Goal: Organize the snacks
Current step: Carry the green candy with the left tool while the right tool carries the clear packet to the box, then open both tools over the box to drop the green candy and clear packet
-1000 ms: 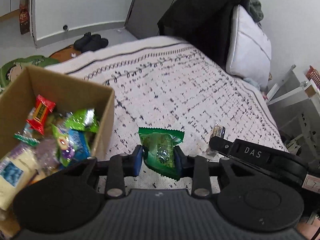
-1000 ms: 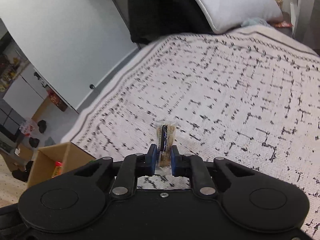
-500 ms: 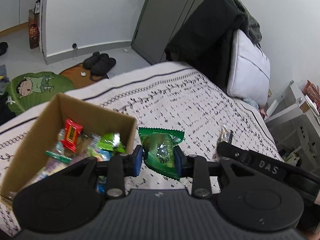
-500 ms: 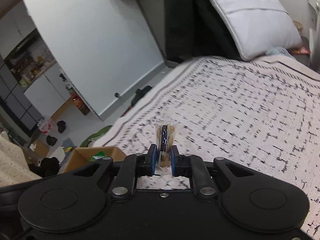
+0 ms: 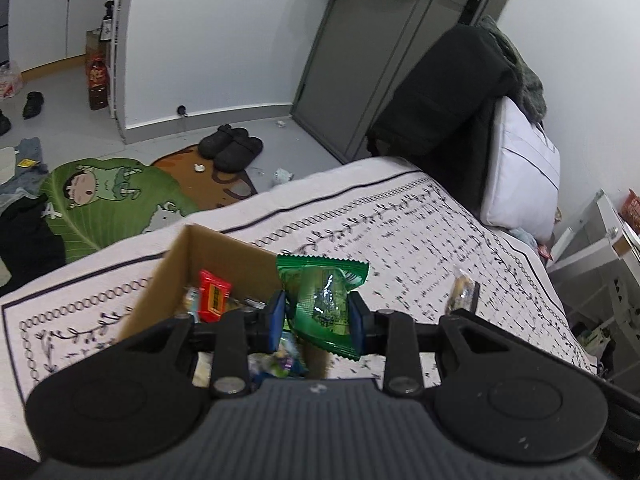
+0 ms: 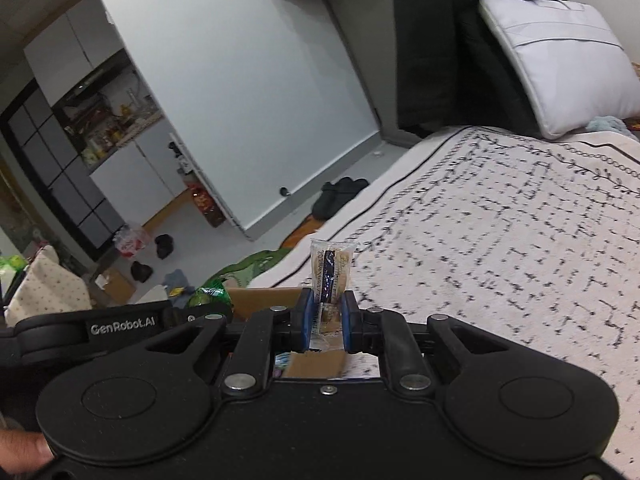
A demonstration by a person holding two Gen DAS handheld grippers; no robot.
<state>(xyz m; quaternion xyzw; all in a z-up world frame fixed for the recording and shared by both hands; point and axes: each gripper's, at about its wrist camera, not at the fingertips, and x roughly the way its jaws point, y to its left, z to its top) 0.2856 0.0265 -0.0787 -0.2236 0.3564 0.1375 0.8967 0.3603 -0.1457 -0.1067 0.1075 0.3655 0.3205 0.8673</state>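
My left gripper (image 5: 317, 316) is shut on a green foil snack packet (image 5: 324, 300) and holds it above the right wall of an open cardboard box (image 5: 176, 264) on the bed. The box holds several wrapped snacks, among them a red bar (image 5: 214, 295). My right gripper (image 6: 325, 322) is shut on a small clear-wrapped biscuit packet (image 6: 330, 272), held upright above the box edge (image 6: 260, 295). That biscuit packet also shows in the left wrist view (image 5: 462, 294), to the right of the green packet.
The bed has a white blanket with black marks (image 6: 500, 264). A white pillow (image 5: 520, 176) and dark clothing (image 5: 440, 92) lie at its head. On the floor are a green cartoon mat (image 5: 100, 200) and black slippers (image 5: 232, 148).
Both grippers have risen and moved left towards the box, each still holding its packet. The box now sits under the grippers rather than off to the left.
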